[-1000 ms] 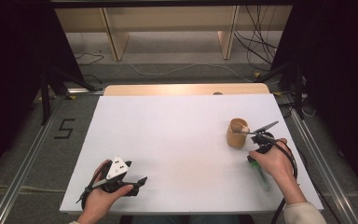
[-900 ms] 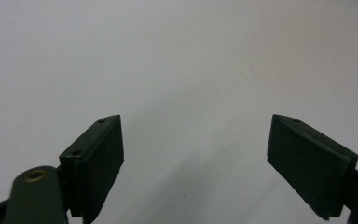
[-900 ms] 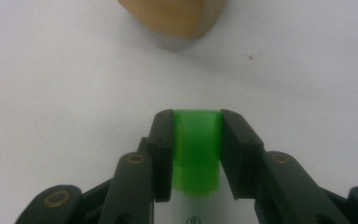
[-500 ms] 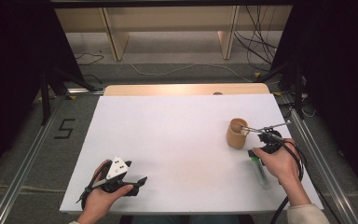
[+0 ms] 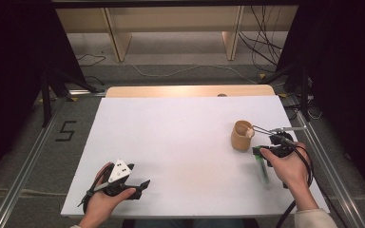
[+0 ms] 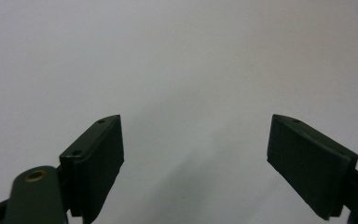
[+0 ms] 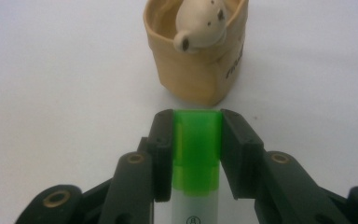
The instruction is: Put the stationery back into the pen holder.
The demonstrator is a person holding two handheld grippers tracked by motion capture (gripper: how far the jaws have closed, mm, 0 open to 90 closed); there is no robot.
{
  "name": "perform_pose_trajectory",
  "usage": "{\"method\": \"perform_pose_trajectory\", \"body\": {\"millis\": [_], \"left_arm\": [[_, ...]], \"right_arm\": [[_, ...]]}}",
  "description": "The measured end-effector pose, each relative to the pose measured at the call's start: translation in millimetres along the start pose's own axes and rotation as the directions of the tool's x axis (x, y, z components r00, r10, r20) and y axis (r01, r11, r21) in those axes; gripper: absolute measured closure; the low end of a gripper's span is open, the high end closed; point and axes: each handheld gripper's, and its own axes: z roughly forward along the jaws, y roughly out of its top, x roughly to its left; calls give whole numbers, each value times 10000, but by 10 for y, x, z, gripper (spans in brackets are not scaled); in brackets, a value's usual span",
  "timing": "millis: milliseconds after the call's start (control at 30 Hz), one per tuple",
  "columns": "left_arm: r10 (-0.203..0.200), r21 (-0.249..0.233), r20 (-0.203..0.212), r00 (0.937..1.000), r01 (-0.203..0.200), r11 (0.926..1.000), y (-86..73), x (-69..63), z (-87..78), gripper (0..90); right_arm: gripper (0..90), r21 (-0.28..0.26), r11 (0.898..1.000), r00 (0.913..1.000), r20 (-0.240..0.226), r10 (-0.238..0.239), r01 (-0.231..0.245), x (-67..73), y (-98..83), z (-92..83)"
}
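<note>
The right gripper is clamped on a green-capped marker just near of the tan bear pen cup; the left gripper stands apart over the white counter.

A tan cup stands on the white table.

Green-capped marker near tan cup

1. The white table is evenly and brightly lit from above in the high view; the surroundings at both sides are left nearly black.
2. Soft, faint shadows are cast beneath the left gripper in its own view.
3. The green marker is rendered slightly soft at close range.
4. Mild overall grain is noted; no glare is seen.
</note>
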Motion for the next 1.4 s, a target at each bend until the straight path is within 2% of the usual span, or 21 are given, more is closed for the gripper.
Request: {"method": "perform_pose_trajectory", "body": {"millis": [100,400,733,1133,1400], "left_arm": [[-7,-9,5,10000,7,10000,0,-1,0,185],[-77,-72,-20,10000,77,9999,0,-4,3,185],[-51,-76,-59,10000,50,10000,-1,-1,4,185],[-47,-45,-57,10000,47,10000,-2,5,3,185],[-36,-52,-58,10000,35,10000,-2,4,4,185]], "right_arm": [[674,-244,9995,9998,-64,-179,177,-4,0,-24],[674,-845,9964,9995,-293,-96,70,-1,17,-90],[674,-1590,9871,9986,-472,-256,178,10,39,-144],[674,-2381,9706,9974,-540,-485,343,43,64,-216],[674,-2959,9540,9965,-514,-661,480,60,78,-253]]}}
